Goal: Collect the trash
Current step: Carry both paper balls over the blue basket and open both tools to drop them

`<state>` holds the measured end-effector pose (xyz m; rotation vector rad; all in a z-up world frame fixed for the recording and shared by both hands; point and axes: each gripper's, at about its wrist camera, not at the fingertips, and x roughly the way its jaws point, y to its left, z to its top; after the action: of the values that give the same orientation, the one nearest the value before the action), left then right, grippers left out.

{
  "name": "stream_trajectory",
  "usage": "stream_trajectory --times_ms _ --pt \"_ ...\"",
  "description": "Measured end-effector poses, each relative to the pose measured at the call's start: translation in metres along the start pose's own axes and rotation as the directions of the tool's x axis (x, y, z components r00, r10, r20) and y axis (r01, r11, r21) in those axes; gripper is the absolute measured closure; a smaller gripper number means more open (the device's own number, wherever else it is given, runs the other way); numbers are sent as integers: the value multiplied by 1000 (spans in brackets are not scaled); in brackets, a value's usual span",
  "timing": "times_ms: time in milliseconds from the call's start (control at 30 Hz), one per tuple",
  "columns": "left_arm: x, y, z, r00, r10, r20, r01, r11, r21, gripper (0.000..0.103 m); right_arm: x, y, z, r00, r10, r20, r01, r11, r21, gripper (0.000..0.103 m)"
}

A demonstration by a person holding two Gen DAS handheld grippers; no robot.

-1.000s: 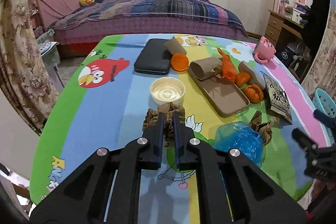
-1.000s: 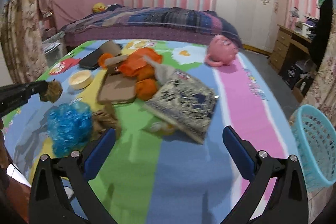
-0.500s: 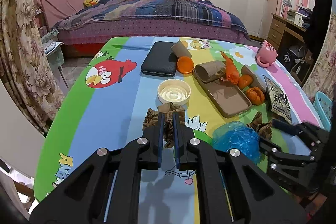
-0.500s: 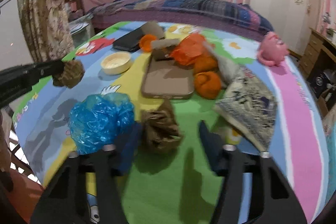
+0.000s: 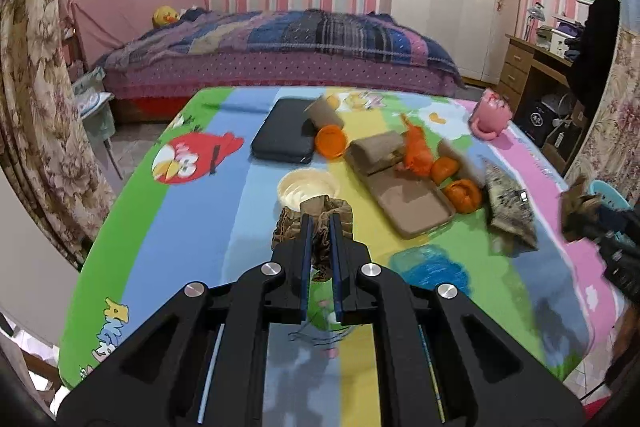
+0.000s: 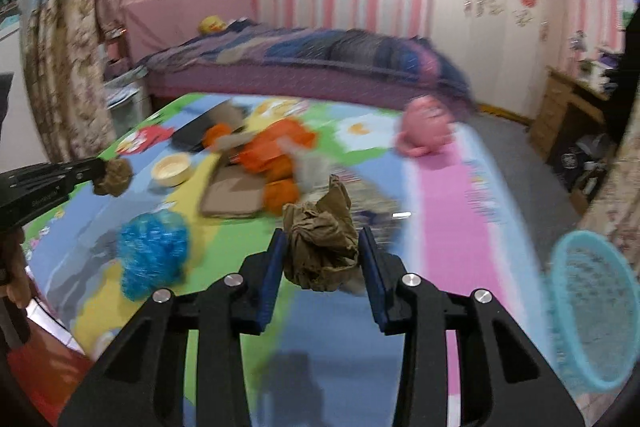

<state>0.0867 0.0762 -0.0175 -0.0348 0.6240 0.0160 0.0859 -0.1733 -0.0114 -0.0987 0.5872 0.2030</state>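
Note:
My left gripper [image 5: 319, 227] is shut on a crumpled brown paper wad [image 5: 316, 217] and holds it above the cartoon tablecloth [image 5: 192, 227]. It shows at the left of the right wrist view [image 6: 114, 177]. My right gripper [image 6: 323, 247] is shut on another crumpled brown paper wad [image 6: 320, 243], lifted above the table; that wad also shows at the right edge of the left wrist view [image 5: 578, 207]. A crumpled blue plastic bag [image 6: 154, 251] lies on the table. A turquoise mesh basket [image 6: 592, 311] stands off the table's right side.
On the table: a cream bowl [image 5: 306, 187], a dark case [image 5: 282, 135], an orange lid [image 5: 330, 142], a brown tray [image 5: 408, 203] with cardboard, orange bag and oranges [image 5: 464, 195], a patterned packet [image 5: 510, 207], a pink piggy bank [image 5: 490, 115]. A bed [image 5: 280, 55] lies beyond.
My right gripper has closed on the brown paper wad next to the blue bag and lifted it to the right, toward the basket. My left gripper still holds its wad.

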Motion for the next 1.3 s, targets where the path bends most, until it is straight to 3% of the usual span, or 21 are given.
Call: stream_trajectory --times_ms 233,367,533,667,800,900,1300 --pt "-33 -66 21 991 -72 114 59 992 111 96 -53 -103 6 987 -157 33 151 977 150 65" --pt "-40 -111 33 980 -155 125 135 979 153 96 -71 -156 1 971 -236 23 225 947 231 65" --pt "-46 -176 44 954 -278 115 252 948 195 96 -89 -218 -7 937 -350 -11 334 884 328 65" --pt "-38 -226 41 935 -350 62 329 917 226 96 -89 -251 -14 901 -431 -48 420 841 341 65" --pt "-22 -275 31 910 -414 -11 404 880 249 96 -83 -272 -37 888 -456 -62 443 813 378 65" --pt "-8 -303 23 896 -443 -46 438 859 267 96 -75 -283 -48 869 -485 -96 486 804 342 65" --pt "48 -424 -3 824 -535 -184 566 767 302 96 -83 -320 -80 848 -517 -120 514 742 431 65"
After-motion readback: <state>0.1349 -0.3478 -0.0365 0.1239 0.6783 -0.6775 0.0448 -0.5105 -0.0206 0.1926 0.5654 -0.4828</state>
